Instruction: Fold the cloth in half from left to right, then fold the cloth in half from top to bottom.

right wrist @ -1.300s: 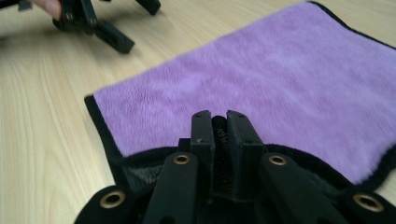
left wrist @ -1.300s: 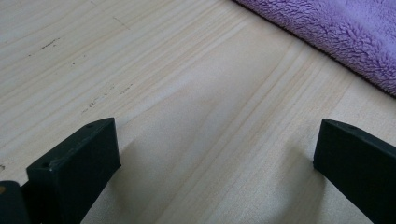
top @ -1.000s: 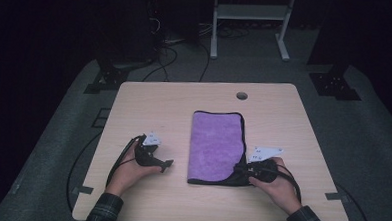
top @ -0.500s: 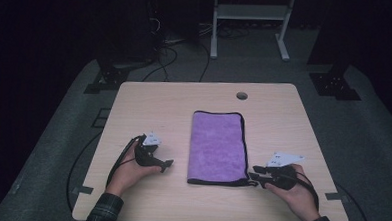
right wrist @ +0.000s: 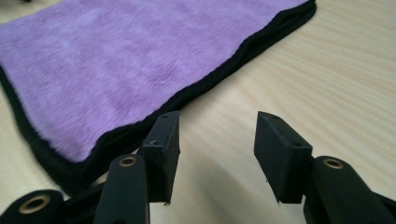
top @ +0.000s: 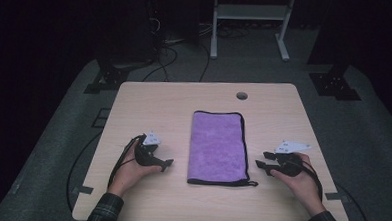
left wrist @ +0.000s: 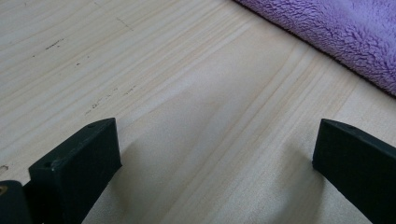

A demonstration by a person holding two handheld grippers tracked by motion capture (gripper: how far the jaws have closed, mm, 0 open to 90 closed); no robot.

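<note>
One pale wooden rectangular table (top: 149, 108) takes up most of the high view, w/ a small round cable hole (top: 241, 96) near its far edge. Grey carpet floor (top: 363, 128) surrounds it; a white metal stand (top: 248, 22) and tangled black cables (top: 167, 44) sit beyond the far side.

Next in size: a folded purple fleece towel w/ black stitched edging (top: 217, 146), lying flat at the table's centre, long side running away from the person, between the two hands. Its near right corner has a short black loop sticking out.

Left hand (top: 129, 167) rests on the table left of the towel, holding the left gripper (top: 167, 163), which points toward the towel but is well apart from it. In the left gripper view the jaws stand wide apart w/ bare wood between them, nothing held; towel (left wrist: 345, 37) edge shows at upper right.

Right hand (top: 301, 180) rests right of the towel, holding the right gripper (top: 263, 160); tips point at the towel's right edge, near but not touching. Its jaws have just been opening and now stand roughly half apart, nothing between them. In the right gripper view the towel (right wrist: 121, 60) hem lies just beyond one jaw tip.
</note>
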